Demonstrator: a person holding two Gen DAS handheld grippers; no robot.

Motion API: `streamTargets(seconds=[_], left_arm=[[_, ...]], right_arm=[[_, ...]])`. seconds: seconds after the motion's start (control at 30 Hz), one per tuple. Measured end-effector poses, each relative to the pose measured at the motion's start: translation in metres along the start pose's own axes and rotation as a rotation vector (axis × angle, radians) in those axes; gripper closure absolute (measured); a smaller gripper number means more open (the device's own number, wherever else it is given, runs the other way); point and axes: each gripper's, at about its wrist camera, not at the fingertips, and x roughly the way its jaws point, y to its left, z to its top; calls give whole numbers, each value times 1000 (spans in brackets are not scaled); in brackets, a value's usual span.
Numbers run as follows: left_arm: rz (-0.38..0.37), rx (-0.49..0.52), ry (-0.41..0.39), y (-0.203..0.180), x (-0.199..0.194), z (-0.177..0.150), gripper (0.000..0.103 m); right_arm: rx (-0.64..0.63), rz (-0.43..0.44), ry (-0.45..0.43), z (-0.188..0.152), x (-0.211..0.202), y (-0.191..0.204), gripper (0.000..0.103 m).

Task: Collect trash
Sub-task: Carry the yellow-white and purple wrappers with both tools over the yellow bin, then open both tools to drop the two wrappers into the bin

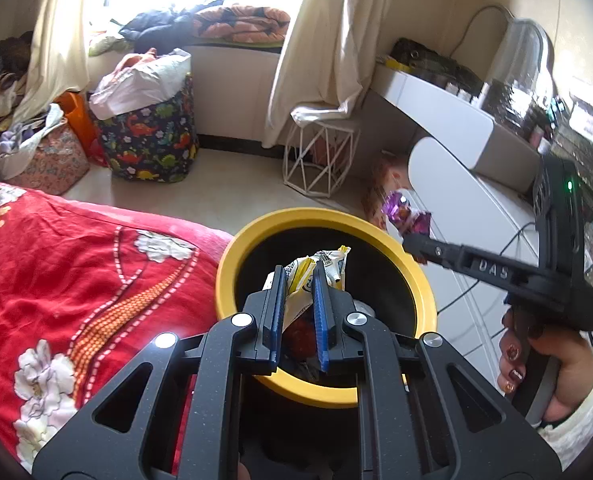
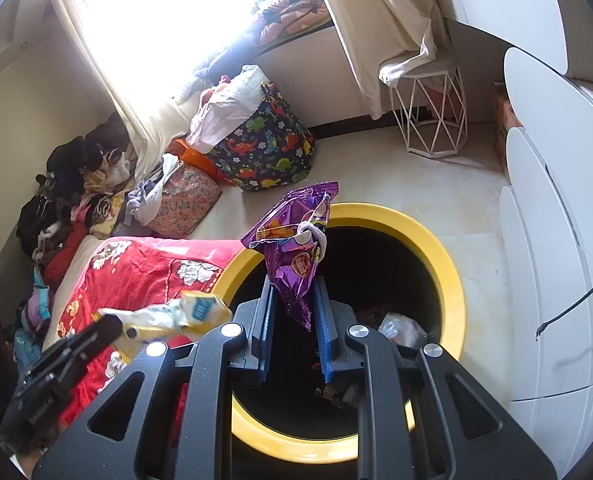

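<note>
A black bin with a yellow rim (image 1: 416,280) (image 2: 448,256) stands on the floor beside the bed. My left gripper (image 1: 299,280) is shut on a yellow and white wrapper (image 1: 320,268) and holds it over the bin's mouth; the wrapper also shows at the left of the right wrist view (image 2: 176,314). My right gripper (image 2: 294,292) is shut on a purple snack bag (image 2: 296,236) above the bin's near rim. It shows in the left wrist view (image 1: 416,246) at the bin's right rim with the purple bag (image 1: 406,214). Some trash (image 2: 400,328) lies inside the bin.
A bed with a red flowered blanket (image 1: 76,280) (image 2: 144,268) lies left of the bin. White rounded drawers (image 2: 556,240) stand on the right. A dinosaur-print bag (image 1: 152,140), a white wire stool (image 1: 320,156) and piles of clothes (image 2: 64,200) stand farther back under the window.
</note>
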Motion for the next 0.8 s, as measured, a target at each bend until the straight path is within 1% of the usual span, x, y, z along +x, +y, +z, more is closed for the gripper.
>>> streamTargets(seconds=[0.17,0.43,0.5,0.53,0.57,0.6,0.67,0.7,0.77,0.8], left_arm=[[-17,19,28,-10,14,-4,94],[-46,23,49,-22,32,-5,94],[-56,22,49,-25,38,-4,92],[-51,18,46,-24,40,-4,86],[-53,5,51,-22,43,-3,71],[-58,-7,56,-20,45,-3,65],[-42,-24,52,-17,45,-2,49],[-35,-28,50,-15,45,-2,46],[-15,-40,47,-13,43,-2,26],[-8,-45,46,-11,42,-2,24]], right_arm=[[1,-2,7,7,3,-6,84],[-22,-14,21,16,7,-8,82],[-18,-21,34,18,10,-11,65],[-11,-32,39,18,11,-12,53],[3,-43,36,18,11,-16,52],[11,-42,34,18,11,-19,52],[19,-57,36,15,10,-24,48],[25,-64,36,13,9,-28,46],[41,-74,36,8,7,-34,41],[48,-80,35,6,6,-36,40]])
